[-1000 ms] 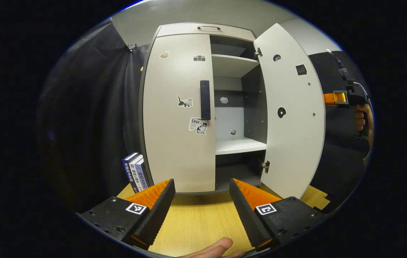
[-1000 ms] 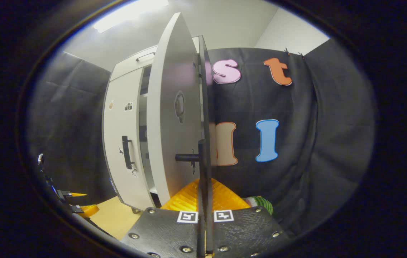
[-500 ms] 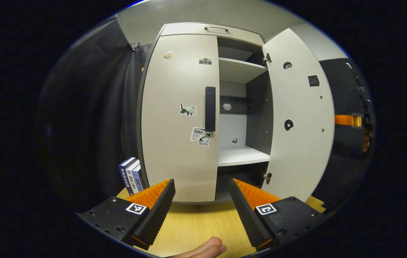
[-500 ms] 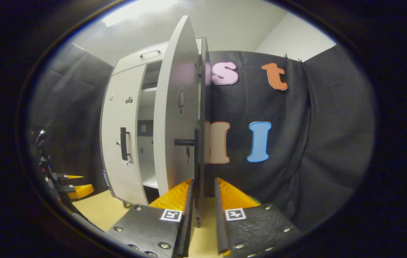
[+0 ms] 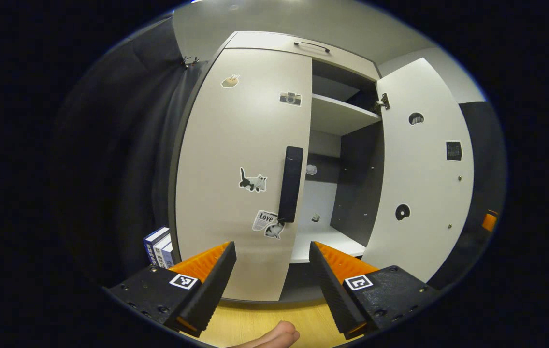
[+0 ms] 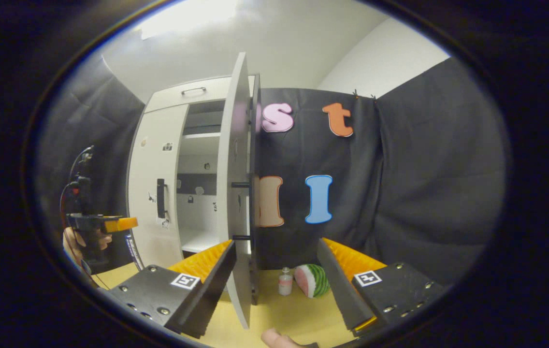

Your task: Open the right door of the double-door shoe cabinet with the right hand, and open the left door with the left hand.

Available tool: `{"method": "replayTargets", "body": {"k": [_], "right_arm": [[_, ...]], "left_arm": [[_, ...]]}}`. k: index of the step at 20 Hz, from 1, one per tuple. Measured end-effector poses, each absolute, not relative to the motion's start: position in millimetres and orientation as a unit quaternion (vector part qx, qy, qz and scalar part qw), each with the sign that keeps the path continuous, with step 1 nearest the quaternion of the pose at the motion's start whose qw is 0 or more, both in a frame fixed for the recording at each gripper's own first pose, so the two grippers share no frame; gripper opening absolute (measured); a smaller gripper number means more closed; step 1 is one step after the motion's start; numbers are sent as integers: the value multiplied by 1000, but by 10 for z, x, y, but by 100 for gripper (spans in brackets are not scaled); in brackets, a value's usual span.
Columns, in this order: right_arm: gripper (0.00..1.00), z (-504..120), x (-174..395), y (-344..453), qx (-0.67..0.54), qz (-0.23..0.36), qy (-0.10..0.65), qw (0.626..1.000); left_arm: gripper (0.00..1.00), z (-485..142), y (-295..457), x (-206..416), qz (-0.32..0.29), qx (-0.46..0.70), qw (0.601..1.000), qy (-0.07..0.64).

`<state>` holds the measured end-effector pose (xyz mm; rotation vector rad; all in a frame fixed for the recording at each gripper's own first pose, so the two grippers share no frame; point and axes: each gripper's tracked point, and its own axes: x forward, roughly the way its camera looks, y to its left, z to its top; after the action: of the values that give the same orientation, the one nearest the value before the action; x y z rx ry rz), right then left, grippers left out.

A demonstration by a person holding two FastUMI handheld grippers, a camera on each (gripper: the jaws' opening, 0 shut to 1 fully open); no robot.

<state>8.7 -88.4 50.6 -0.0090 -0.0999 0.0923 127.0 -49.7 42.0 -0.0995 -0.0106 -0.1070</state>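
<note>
Released from the right door's handle (image 6: 241, 184), the right gripper (image 6: 274, 282) has backed off with jaws wide and empty, leaving the right door (image 5: 424, 169) swung open, while the left gripper (image 5: 272, 275), jaws spread and empty, nears the closed left door's handle (image 5: 290, 184).

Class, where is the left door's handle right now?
In the left gripper view the handle stands upright on the closed left door's right edge, just above the open left gripper, beside two cat stickers.
</note>
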Motion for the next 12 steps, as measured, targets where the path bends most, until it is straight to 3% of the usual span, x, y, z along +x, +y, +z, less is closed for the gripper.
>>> {"method": "replayTargets", "body": {"k": [9,12], "right_arm": [[97,161,-608,-718,29,58,-57,996],[97,-120,-759,-554,65,70,-28,995]], "left_arm": [[94,899,-682,2047,-57,2,998,-10],[93,988,-742,2216,-57,28,998,-16]]}}
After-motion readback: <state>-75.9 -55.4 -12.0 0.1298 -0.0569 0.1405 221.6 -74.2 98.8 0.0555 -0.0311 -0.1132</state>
